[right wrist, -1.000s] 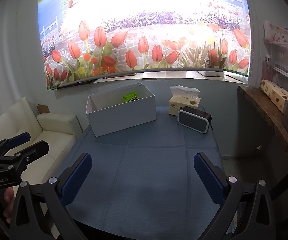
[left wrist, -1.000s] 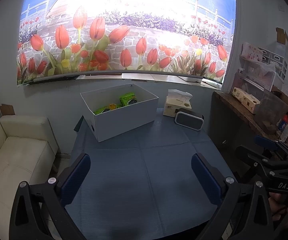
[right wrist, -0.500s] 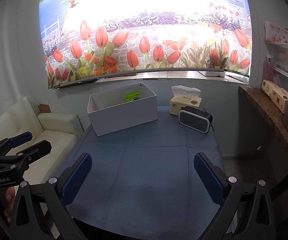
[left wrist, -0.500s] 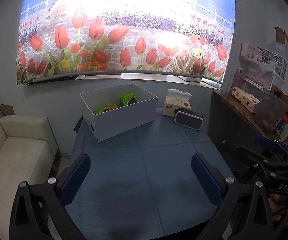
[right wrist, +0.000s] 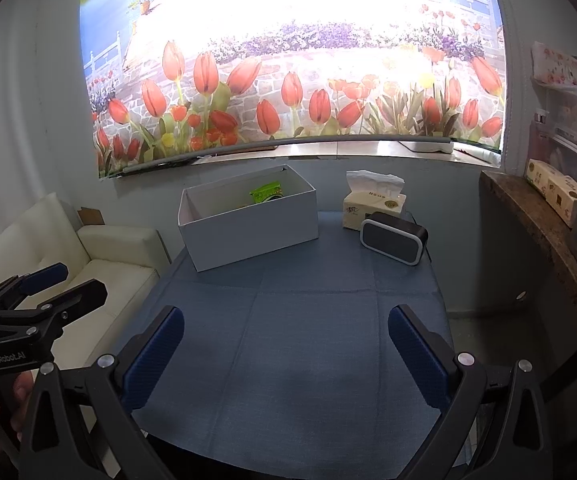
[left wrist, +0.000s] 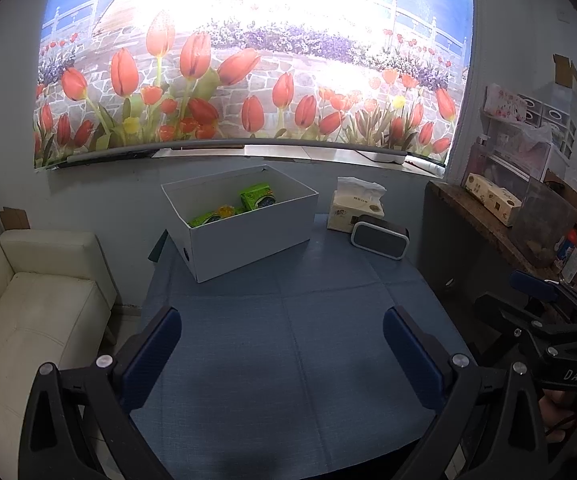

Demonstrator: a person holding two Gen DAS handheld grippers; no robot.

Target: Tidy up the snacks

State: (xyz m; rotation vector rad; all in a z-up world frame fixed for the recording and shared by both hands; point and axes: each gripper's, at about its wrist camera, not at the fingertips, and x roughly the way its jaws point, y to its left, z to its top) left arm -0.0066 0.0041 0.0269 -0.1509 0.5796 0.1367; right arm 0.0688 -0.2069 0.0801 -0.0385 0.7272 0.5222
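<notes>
Green snack packs point(left wrist: 257, 200) and yellow one point(left wrist: 225, 211) inside open white box point(left wrist: 248, 236), table's far side

Strong backlight through the tulip blind point(left wrist: 248, 80); its upper half blown out white in both views. Room dim by contrast. Soft dark shadow on the bench point(right wrist: 308, 360) cloth at near centre. Heavy fisheye bending: the sill point(right wrist: 328, 148) curves, black vignette in corners. Right-side shelves point(left wrist: 528, 152) murky, slightly soft.
</notes>
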